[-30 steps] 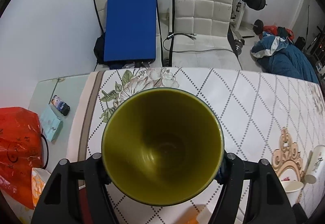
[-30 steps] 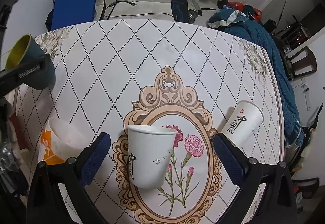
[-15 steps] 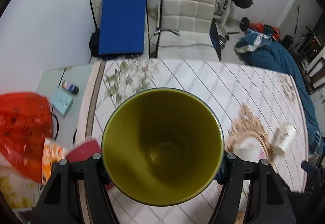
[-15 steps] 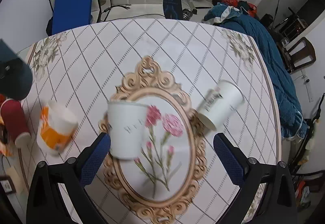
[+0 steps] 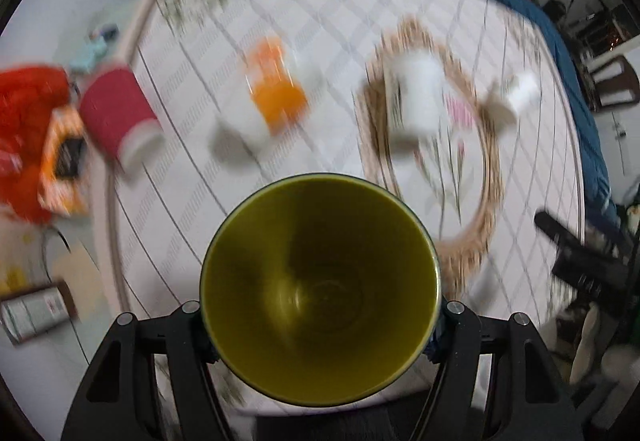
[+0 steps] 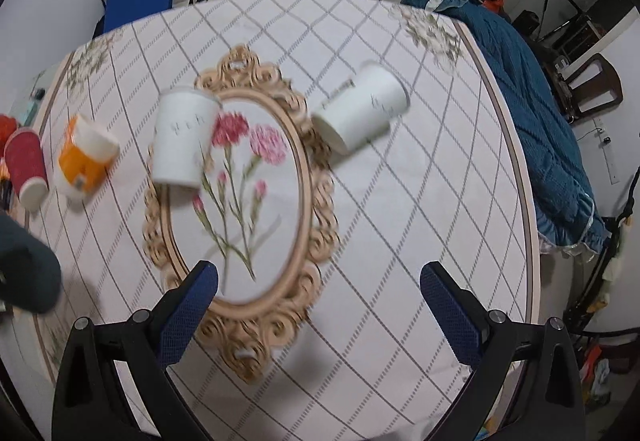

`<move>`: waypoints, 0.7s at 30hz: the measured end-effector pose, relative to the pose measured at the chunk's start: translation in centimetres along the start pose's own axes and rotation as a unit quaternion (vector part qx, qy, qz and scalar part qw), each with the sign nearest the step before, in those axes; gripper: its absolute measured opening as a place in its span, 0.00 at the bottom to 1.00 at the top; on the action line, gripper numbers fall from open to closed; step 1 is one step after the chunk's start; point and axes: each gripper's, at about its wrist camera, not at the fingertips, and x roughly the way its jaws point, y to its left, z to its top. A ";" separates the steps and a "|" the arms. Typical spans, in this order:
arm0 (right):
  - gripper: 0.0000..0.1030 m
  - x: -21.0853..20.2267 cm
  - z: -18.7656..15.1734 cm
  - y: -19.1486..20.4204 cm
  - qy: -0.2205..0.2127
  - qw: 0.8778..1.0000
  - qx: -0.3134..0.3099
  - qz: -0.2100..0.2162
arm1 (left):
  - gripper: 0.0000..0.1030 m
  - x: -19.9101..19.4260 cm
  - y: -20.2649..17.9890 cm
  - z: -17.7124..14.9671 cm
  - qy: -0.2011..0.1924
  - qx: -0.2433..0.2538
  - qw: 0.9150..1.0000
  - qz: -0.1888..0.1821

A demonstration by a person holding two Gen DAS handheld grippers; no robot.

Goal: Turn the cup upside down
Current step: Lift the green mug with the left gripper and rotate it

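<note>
My left gripper (image 5: 320, 315) is shut on a cup (image 5: 320, 287) with an olive-yellow inside and a dark blue outside. Its open mouth faces the camera and points down toward the table. The cup's dark outside shows at the left edge of the right wrist view (image 6: 28, 277), above the table's left side. My right gripper (image 6: 319, 295) is open and empty above the tablecloth's oval flower frame (image 6: 236, 209).
On the patterned table (image 6: 420, 221) a white paper cup (image 6: 182, 137) stands, another white cup (image 6: 360, 113) lies on its side, an orange-and-white cup (image 6: 86, 157) and a red cup (image 6: 26, 169) stand at the left. Chairs stand behind; a blue blanket lies right.
My left gripper has tipped forward with the cup, so its mouth now faces the table instead of the chairs. My right gripper has risen and pulled back from the white cups.
</note>
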 end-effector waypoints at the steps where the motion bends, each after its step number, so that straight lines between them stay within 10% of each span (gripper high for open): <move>1: 1.00 0.2 -0.6 -0.2 0.004 1.000 -0.004 0.001 | 0.65 1.3 -0.4 -1.1 0.027 -0.003 1.000 -0.009; 11: 1.00 2.1 -4.2 -2.1 0.039 0.999 -0.023 -0.002 | 0.65 9.3 -2.5 -3.6 0.183 -0.034 0.981 -0.049; 21: 1.00 3.0 -4.0 -3.1 0.052 0.998 -0.009 -0.022 | 0.65 12.2 -5.4 0.0 0.171 -0.008 0.985 -0.003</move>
